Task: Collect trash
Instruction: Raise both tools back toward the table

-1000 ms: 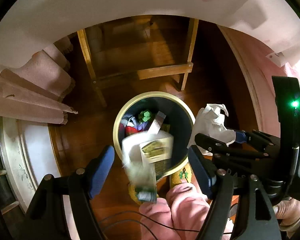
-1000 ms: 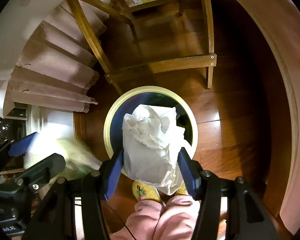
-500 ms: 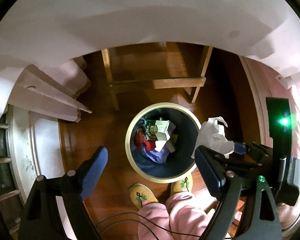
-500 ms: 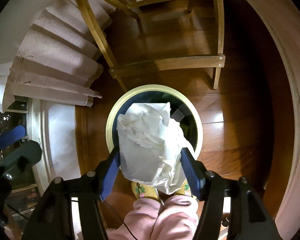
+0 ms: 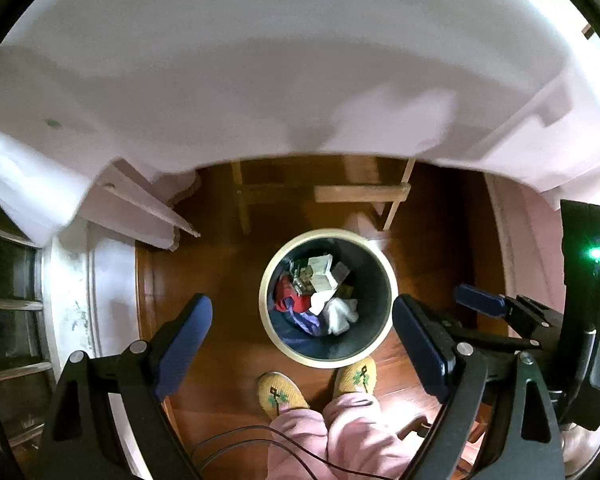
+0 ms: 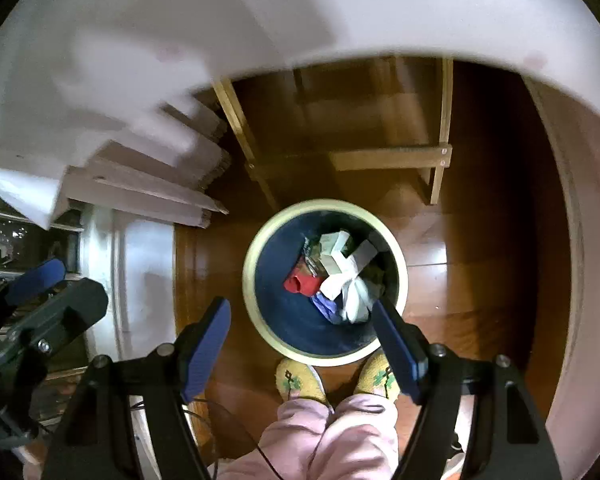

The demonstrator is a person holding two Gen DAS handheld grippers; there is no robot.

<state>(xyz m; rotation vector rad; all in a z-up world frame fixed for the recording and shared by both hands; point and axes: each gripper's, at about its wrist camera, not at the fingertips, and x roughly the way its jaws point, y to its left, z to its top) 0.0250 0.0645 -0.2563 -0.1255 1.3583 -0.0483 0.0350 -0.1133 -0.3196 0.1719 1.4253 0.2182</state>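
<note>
Both the left gripper (image 5: 302, 344) and right gripper (image 6: 300, 344), jaws just spread wide and empty, hover above the wastebasket (image 5: 385, 322), crumpled paper (image 6: 354, 296) below them.

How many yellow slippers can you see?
2. One yellow slipper is on the wood floor just below the trash bin, toward the left; the other slipper sits beside it on the right, nearly touching the bin's rim.

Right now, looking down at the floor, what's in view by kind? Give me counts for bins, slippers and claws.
Trash bin: 1, with mixed trash inside
Yellow slippers: 2
Claws, left claw and right claw: 2, both open with nothing between the fingers
Total: 5
</note>
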